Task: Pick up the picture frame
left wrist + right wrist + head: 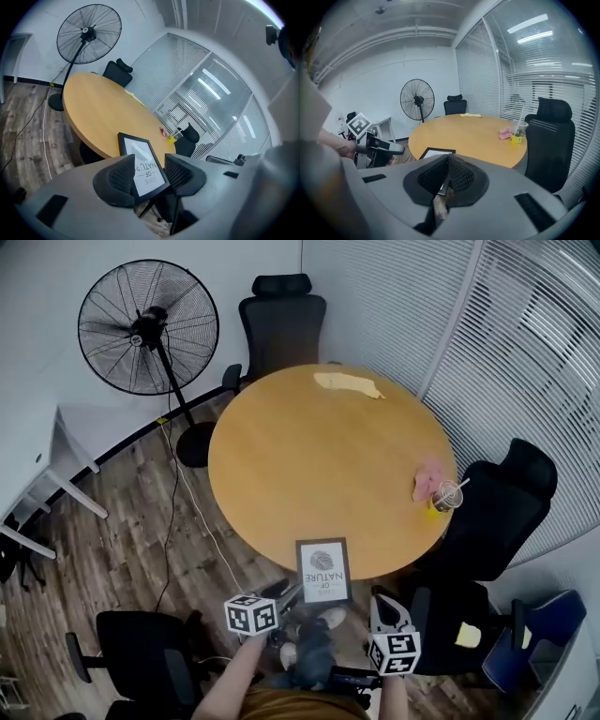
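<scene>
A black picture frame [323, 570] with a white print lies flat at the near edge of the round wooden table [309, 446] and overhangs it slightly. My left gripper [286, 594] is at the frame's near left corner. In the left gripper view, that gripper [149, 159] is open with the frame [140, 157] between the jaws; the right pad stands clear of it. My right gripper [380, 601] hovers just right of the frame, off the table edge. In the right gripper view, its jaws [448, 159] meet at the tips, and the frame [436, 152] lies beyond.
A plastic cup with a straw [447, 495] and a pink cloth [429, 479] sit at the table's right edge, and a yellow item [347, 384] at the far side. Black office chairs [497, 502] ring the table. A standing fan [148, 329] and its cable are at the left.
</scene>
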Tool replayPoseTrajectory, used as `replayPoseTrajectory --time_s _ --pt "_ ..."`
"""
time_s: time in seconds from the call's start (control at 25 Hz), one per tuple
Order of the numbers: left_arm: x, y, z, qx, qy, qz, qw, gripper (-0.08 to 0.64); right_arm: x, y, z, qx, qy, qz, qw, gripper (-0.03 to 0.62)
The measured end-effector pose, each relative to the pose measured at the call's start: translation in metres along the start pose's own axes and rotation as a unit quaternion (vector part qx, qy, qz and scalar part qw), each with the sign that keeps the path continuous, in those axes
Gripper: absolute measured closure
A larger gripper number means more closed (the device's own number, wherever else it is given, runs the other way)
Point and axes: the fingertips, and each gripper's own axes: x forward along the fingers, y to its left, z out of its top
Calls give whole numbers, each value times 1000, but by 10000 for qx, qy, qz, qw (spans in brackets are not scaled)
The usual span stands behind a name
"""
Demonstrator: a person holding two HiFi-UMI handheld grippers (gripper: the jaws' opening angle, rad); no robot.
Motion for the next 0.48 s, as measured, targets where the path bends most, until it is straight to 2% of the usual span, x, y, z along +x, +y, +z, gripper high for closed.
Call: replayPoseTrajectory --time_s 0.16,0.32,0.48 --pt "14 15 -11 -274 286 107 9992 328 17 -7 -2 -18 101 69 9999 580" --pt "25 29 -23 -769 428 122 9960 319 26 -13 -13 -46 300 108 9995 580" --pt "42 36 -32 -1007 641 97 9928 315 35 -22 -23 -18 486 132 9987 580"
